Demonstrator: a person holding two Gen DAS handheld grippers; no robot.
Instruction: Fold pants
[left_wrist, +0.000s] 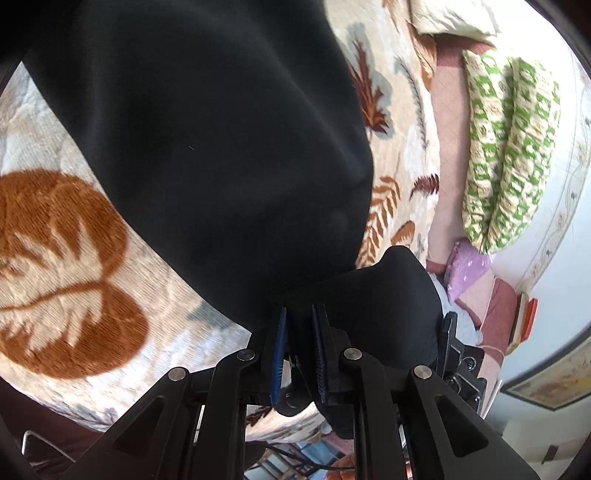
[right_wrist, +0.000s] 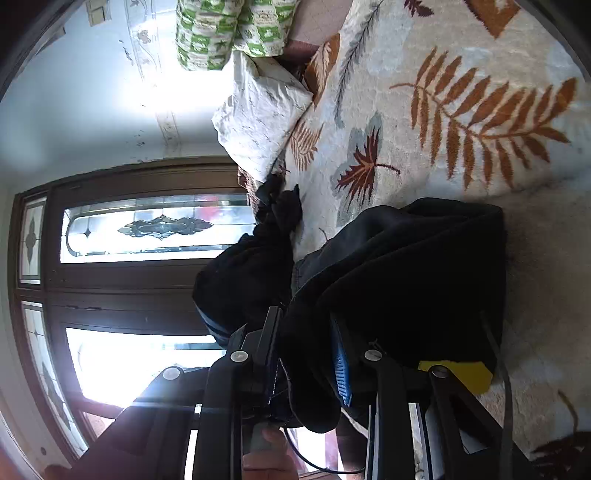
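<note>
The black pants (left_wrist: 207, 140) hang lifted above the leaf-patterned blanket (left_wrist: 66, 236) on the bed. My left gripper (left_wrist: 299, 317) is shut on a bunched edge of the pants, cloth pinched between its blue pads (left_wrist: 280, 354). In the right wrist view the pants (right_wrist: 406, 273) drape over my right gripper (right_wrist: 306, 332), which is shut on a thick fold of them. A further part of the pants (right_wrist: 255, 273) hangs to the left, partly hiding the window behind. The other gripper's black frame (left_wrist: 461, 358) shows at the right of the left wrist view.
The cream blanket with brown leaves (right_wrist: 461, 122) covers the bed. A green-patterned pillow (left_wrist: 509, 147) and a white pillow (right_wrist: 258, 110) lie at the bed's head. A stained-glass window in a dark frame (right_wrist: 147, 229) and a pale wall stand beyond the bed.
</note>
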